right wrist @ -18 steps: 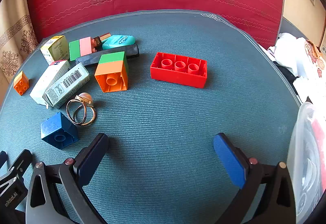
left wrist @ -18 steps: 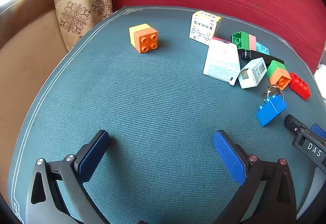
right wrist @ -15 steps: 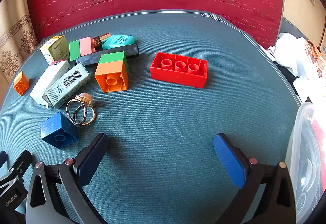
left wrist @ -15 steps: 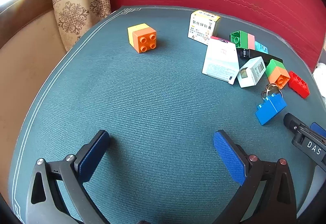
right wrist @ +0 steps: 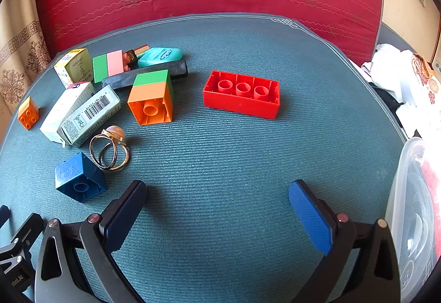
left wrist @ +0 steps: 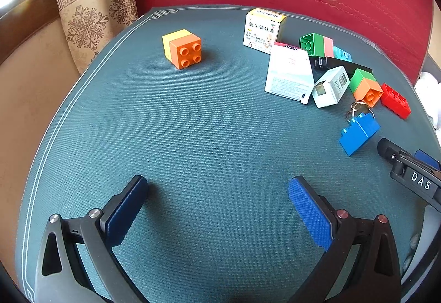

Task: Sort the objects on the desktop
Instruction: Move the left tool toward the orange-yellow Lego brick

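- Here both grippers hang over a worktop covered in teal ribbed cloth, tilted down toward it.
- The left gripper has its jaws spread wide, with only bare cloth between them.
- The right gripper likewise has its jaws fully apart and grips nothing.
- In the left wrist view, an orange-and-yellow block sits alone at about 11 o'clock, well apart from the rest.
- At about 1 o'clock in that view lies the main cluster: a yellow-topped carton, a flat white box, a small white box with a barcode, and a green-and-pink block.
- A blue block lies at about 3 o'clock in the left wrist view, with the right gripper's black frame just beyond it.
- In the right wrist view, a long red brick lies stud-side down at 12 o'clock, apart from the others.
- A green-and-orange block sits at about 11 o'clock, just in front of a dark flat bar.
- A teal floss case lies behind that bar.
- A gold ring with a pearl rests at 10 o'clock, beside the blue block.
- A clear plastic container stands at the 3 o'clock edge.
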Demonstrator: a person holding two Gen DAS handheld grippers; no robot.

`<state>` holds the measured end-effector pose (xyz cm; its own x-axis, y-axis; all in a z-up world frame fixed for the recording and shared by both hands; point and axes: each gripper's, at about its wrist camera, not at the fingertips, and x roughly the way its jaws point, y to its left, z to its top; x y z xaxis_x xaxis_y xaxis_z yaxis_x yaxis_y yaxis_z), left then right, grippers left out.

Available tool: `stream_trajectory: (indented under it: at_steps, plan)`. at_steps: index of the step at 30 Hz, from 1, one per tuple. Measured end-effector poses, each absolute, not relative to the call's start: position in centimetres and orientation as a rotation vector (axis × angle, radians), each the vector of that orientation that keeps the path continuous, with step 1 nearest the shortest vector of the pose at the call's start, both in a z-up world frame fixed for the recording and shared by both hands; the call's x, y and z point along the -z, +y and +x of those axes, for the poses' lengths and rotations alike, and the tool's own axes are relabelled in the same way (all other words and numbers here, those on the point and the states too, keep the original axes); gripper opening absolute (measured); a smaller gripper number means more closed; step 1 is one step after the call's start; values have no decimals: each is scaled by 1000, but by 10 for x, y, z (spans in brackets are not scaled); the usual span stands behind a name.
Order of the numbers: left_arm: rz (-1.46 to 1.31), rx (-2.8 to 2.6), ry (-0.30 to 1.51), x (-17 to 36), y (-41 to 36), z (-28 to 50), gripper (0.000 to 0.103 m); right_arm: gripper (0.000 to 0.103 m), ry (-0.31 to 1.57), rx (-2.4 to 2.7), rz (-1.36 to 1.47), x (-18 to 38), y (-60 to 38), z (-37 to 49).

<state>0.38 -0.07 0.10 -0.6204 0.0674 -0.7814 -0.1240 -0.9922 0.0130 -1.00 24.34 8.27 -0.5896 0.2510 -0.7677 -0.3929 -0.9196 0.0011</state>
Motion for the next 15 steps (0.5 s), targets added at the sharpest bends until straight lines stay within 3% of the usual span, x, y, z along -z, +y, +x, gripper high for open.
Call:
stream_trajectory:
  at_steps: [15]
  plan:
    - [-1327, -2723, 94, -3, -4, 5, 103, 103, 213, -2570, -1225, -82, 253, -9]
